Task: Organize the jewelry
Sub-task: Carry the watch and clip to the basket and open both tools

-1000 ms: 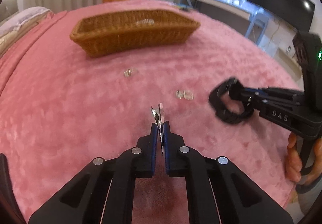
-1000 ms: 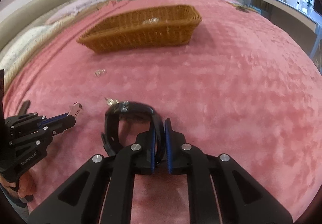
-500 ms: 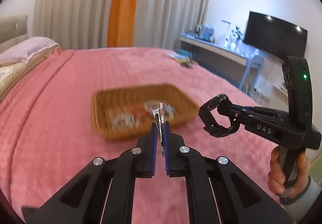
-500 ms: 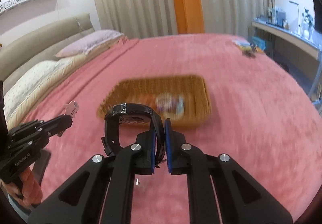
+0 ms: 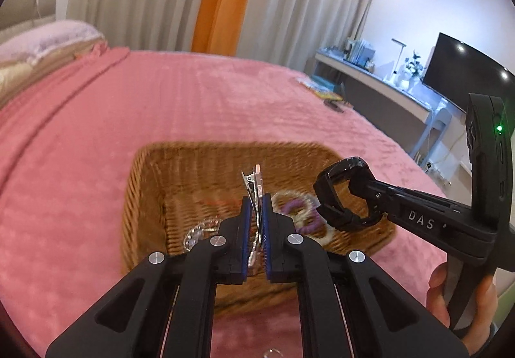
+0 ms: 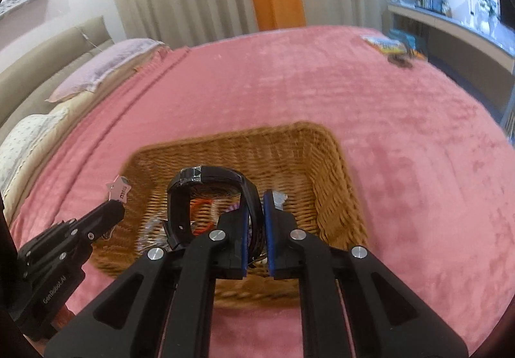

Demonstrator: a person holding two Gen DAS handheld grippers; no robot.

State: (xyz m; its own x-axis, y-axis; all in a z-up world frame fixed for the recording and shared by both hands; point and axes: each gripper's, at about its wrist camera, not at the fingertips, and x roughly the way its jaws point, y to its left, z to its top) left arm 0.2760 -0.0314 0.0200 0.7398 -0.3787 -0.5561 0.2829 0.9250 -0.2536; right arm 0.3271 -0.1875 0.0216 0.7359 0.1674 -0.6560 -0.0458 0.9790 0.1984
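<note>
My left gripper [image 5: 255,208] is shut on a silver hair clip [image 5: 254,184] with a star-shaped tag, held over the wicker basket [image 5: 145,184]. In the right wrist view the same clip [image 6: 118,192] sticks out of the left gripper [image 6: 116,206] above the basket's left rim. My right gripper [image 6: 256,210] is shut on the strap of a black watch [image 6: 206,179], which hangs over the basket [image 6: 334,181]. In the left wrist view the watch [image 5: 341,197] and right gripper [image 5: 370,194] hover over the basket's right side. Hair ties and clear trinkets [image 5: 299,213] lie inside the basket.
The basket rests on a pink blanket [image 5: 96,133] covering a bed. Pillows [image 6: 106,65] lie at the far left. A small clear trinket [image 5: 272,353] lies on the blanket near me. A desk with a monitor [image 5: 463,68] stands to the right, beyond the bed.
Both grippers lifted off the blanket and travelled forward with the clip and the watch; they now hover over the basket, which looks much nearer and is seen from above.
</note>
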